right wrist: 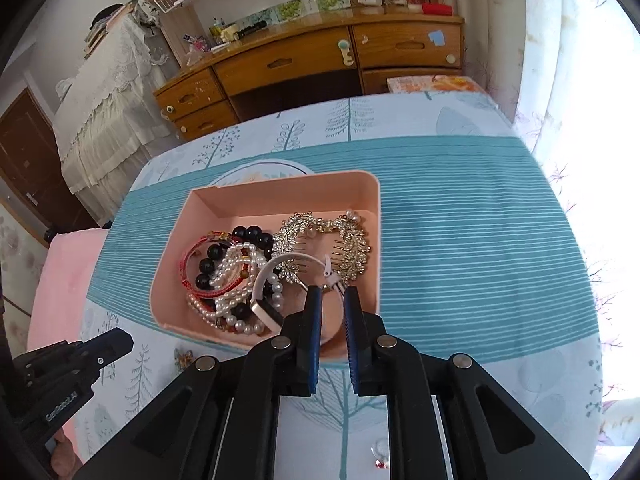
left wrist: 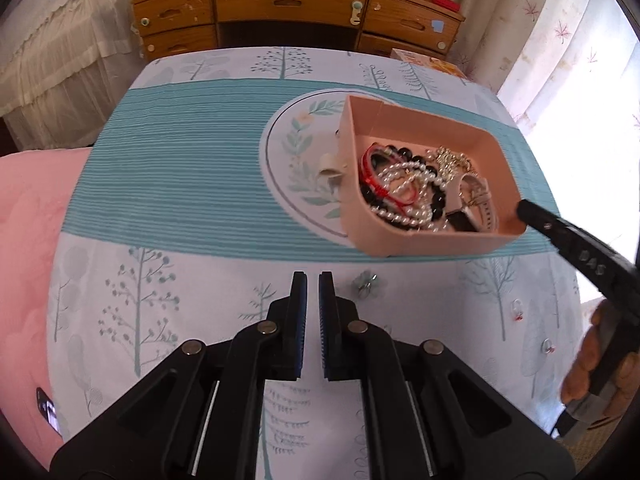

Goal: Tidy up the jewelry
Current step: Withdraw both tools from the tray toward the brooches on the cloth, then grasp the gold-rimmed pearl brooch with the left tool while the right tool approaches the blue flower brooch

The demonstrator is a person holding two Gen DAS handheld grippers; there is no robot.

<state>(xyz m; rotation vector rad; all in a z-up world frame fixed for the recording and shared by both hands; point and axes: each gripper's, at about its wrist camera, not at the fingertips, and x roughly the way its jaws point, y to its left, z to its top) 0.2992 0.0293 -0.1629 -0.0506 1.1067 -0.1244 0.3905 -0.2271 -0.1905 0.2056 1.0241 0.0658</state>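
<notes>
Your left tool [left wrist: 313, 280], low centre in its own view, is clenched on nothing, its black fingers with ribbed blue pads pointing steeply down over the tree-print cloth [left wrist: 168, 280]. A small glittery ornament [left wrist: 366, 283] lies on the cloth just right of its tips. Your right tool [right wrist: 331, 294] has its fingers slightly parted over the near rim of the pink tray [right wrist: 280, 188], gripping nothing that shows; the white watch strap [right wrist: 296, 258] lies just ahead of its tips. The tray is smooth plastic with rounded corners, resting mid-frame on the teal striped band. Inside lie pearl strands [right wrist: 236, 276], glossy black beads [right wrist: 250, 234], red cord bracelets [right wrist: 192, 260] and a gold leaf-shaped hair comb [right wrist: 352, 248]. Beyond, at the upper frame, stands a wooden dresser [right wrist: 312, 56].
</notes>
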